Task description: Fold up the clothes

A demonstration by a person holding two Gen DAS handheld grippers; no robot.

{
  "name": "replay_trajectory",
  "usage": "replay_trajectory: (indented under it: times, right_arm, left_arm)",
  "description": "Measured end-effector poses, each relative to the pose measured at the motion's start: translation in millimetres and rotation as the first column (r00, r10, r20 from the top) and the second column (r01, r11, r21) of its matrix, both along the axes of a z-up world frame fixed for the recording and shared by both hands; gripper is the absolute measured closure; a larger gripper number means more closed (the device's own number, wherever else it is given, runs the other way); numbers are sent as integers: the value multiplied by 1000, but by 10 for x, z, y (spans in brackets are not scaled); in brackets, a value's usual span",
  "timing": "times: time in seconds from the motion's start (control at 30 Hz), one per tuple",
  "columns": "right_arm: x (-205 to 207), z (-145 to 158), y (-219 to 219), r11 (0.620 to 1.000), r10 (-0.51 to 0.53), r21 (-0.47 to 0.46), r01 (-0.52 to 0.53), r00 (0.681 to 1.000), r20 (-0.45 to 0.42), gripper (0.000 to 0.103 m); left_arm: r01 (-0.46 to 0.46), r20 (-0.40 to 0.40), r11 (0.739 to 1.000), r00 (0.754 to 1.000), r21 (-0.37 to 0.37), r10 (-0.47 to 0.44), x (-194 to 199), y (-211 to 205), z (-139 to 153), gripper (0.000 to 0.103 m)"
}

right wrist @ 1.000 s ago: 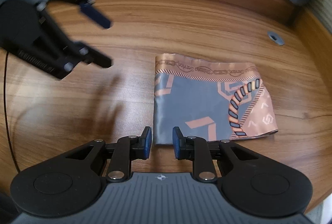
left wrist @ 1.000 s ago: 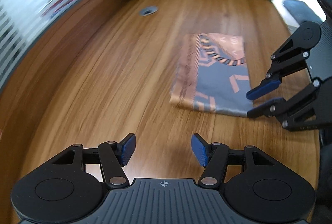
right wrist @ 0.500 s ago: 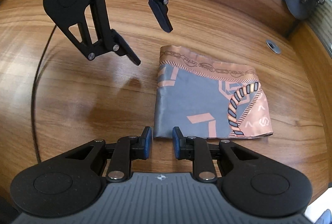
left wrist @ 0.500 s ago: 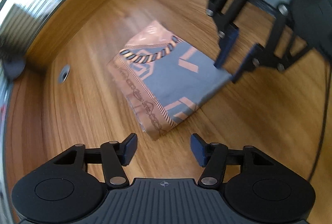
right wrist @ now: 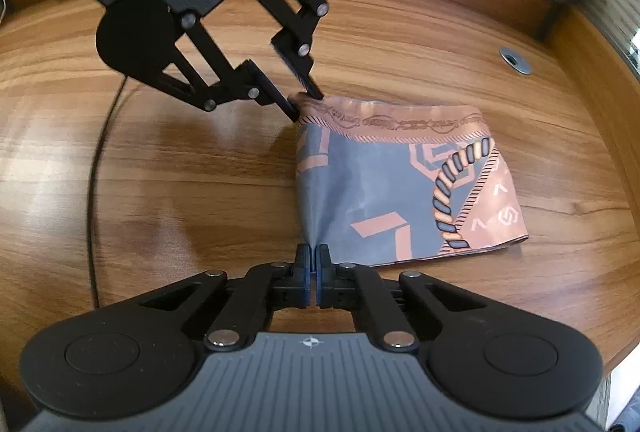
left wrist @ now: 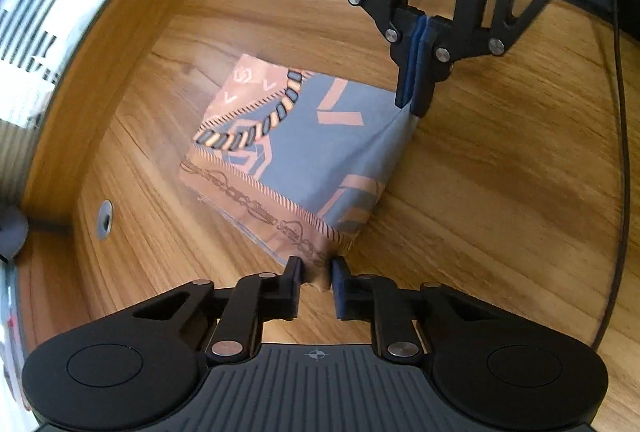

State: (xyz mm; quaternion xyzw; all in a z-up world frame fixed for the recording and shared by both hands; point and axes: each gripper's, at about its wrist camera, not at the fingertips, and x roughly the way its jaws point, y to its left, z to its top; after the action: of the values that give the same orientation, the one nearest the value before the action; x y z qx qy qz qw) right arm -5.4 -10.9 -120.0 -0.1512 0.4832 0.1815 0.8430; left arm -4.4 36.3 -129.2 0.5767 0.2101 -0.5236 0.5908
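The right gripper (right wrist: 313, 264) has its jaws pressed together on one corner of the folded scarf (right wrist: 392, 187), the blue-grey cloth drawn up into a small peak between the pads; the left gripper (left wrist: 316, 272) has its jaws closed in on the neighbouring corner, at the copper chain-patterned border, with the bunched cloth held between them and a narrow gap left by its thickness; in the right wrist view the left gripper (right wrist: 305, 103) nips that same corner from the far side; the scarf (left wrist: 296, 151) lies on the wooden table (left wrist: 500, 191), its two held corners raised a little and the edge between them lifted into a soft ridge, the rest flat; it shows a rope motif and copper bands on blue-grey; a thin black cable (right wrist: 94, 191) curves over the table to one side; a round metal cable port (right wrist: 516, 60) sits in the tabletop well apart from the scarf, near the raised wooden rim
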Motion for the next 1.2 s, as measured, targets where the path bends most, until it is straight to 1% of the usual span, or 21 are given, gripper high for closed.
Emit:
replay_trajectory:
  times: [0.1, 0.27, 0.4, 0.53, 0.67, 0.73, 0.87, 0.97, 1.2]
  right_arm:
    - [-38, 81, -93, 1000, 5, 12, -5, 1000, -2, 101]
    - [-195, 233, -269, 999, 11, 35, -10, 1000, -15, 101]
    - [-347, 360, -424, 999, -20, 49, 20, 1000, -9, 101]
    - [-293, 443, -564, 998, -49, 51, 49, 999, 11, 101]
    - [-198, 512, -709, 996, -73, 51, 72, 997, 30, 101]
    - [-66, 525, -776, 996, -74, 50, 72, 997, 38, 101]
    - [132, 517, -887, 997, -66, 45, 65, 997, 38, 101]
    - [322, 452, -981, 998, -53, 41, 52, 998, 24, 101]
    - [665, 321, -1134, 998, -42, 45, 42, 999, 1, 101]
  left_arm:
    - [-19, -31, 1000, 999, -25, 19, -82, -19, 53, 93]
    - [-53, -84, 996, 995, -65, 48, -218, -52, 141, 93]
    - [-82, -127, 992, 990, -96, 69, -327, -77, 212, 93]
    - [-125, -165, 984, 981, -127, 103, -369, -149, 305, 93]
    - [-199, -188, 968, 967, -152, 169, -165, -219, 394, 93]
    - [-245, -205, 956, 956, -160, 210, 31, -286, 447, 93]
    - [-328, -234, 930, 929, -166, 286, 286, -355, 501, 93]
    - [-376, -258, 914, 908, -155, 330, 497, -427, 460, 93]
    - [-436, -260, 889, 882, -136, 393, 773, -547, 344, 93]
